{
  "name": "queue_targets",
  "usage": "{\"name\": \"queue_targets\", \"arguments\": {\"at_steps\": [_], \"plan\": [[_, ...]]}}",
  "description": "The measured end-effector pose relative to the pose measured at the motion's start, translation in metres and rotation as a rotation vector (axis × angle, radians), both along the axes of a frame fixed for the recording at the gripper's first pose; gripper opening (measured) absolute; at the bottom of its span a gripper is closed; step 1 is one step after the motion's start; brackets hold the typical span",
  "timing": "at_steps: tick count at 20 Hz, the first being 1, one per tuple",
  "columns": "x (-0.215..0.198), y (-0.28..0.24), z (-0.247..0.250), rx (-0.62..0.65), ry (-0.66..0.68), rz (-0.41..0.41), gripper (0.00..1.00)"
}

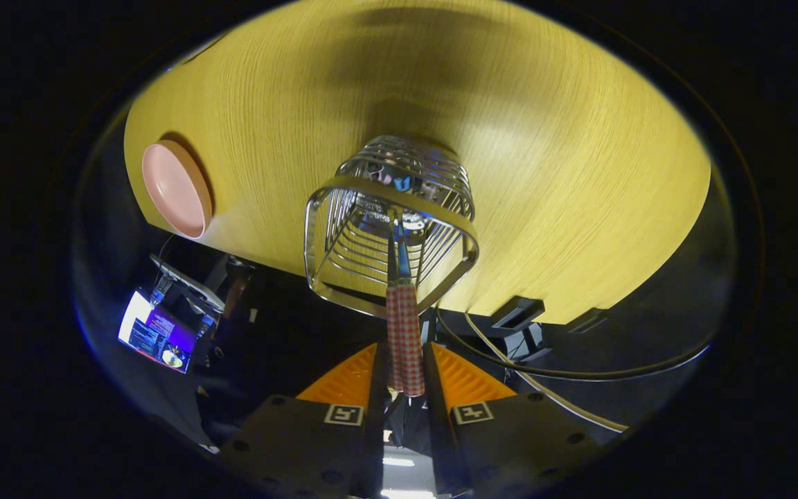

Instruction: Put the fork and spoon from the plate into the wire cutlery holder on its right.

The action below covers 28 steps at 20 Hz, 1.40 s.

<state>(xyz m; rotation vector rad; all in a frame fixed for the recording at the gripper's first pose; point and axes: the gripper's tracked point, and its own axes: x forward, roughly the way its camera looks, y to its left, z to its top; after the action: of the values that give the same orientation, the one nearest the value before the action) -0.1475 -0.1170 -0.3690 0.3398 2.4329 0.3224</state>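
Observation:
My gripper (404, 367) is shut on two red-and-white checked handles (404, 333), pressed side by side between its fingers. Their metal ends (399, 253) reach down into the wire cutlery holder (392, 229), which stands on the yellow wooden table (544, 173) just ahead of the fingers. I look down into the holder from above its rim. Whether the held pieces are the fork and the spoon is hidden inside the wires. The pink plate (176, 188) lies on the table well to the left of the holder, with nothing on it.
The table's near edge runs just under the holder. Below it hang cables (510, 360) and a dark bracket (518, 312). A lit screen (156, 334) stands on the floor side, left of the fingers.

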Motion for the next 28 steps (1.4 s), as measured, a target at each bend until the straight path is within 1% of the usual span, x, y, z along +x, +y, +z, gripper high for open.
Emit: {"name": "queue_targets", "arguments": {"at_steps": [1, 2, 6, 8, 9, 11, 16, 18, 21, 24, 26, 28], "plan": [[0.005, 0.0, -0.001, 0.008, -0.045, -0.019, 0.38], [0.01, 0.001, -0.002, 0.021, -0.099, -0.045, 0.38], [0.027, 0.01, 0.007, 0.034, -0.321, -0.164, 0.6], [0.035, 0.011, 0.013, 0.032, -0.459, -0.219, 0.76], [0.039, 0.01, 0.014, 0.019, -0.543, -0.242, 0.86], [0.049, 0.008, 0.024, -0.026, -0.681, -0.299, 0.99], [0.068, -0.002, 0.054, -0.153, -0.938, -0.459, 0.99], [0.077, -0.01, 0.066, -0.2, -1.053, -0.492, 0.99], [0.101, -0.022, 0.094, -0.245, -1.266, -0.502, 0.99], [0.113, -0.033, 0.129, -0.282, -1.483, -0.47, 1.0], [0.12, -0.04, 0.151, -0.303, -1.605, -0.442, 0.99], [0.126, -0.043, 0.175, -0.301, -1.713, -0.431, 0.99]]}}
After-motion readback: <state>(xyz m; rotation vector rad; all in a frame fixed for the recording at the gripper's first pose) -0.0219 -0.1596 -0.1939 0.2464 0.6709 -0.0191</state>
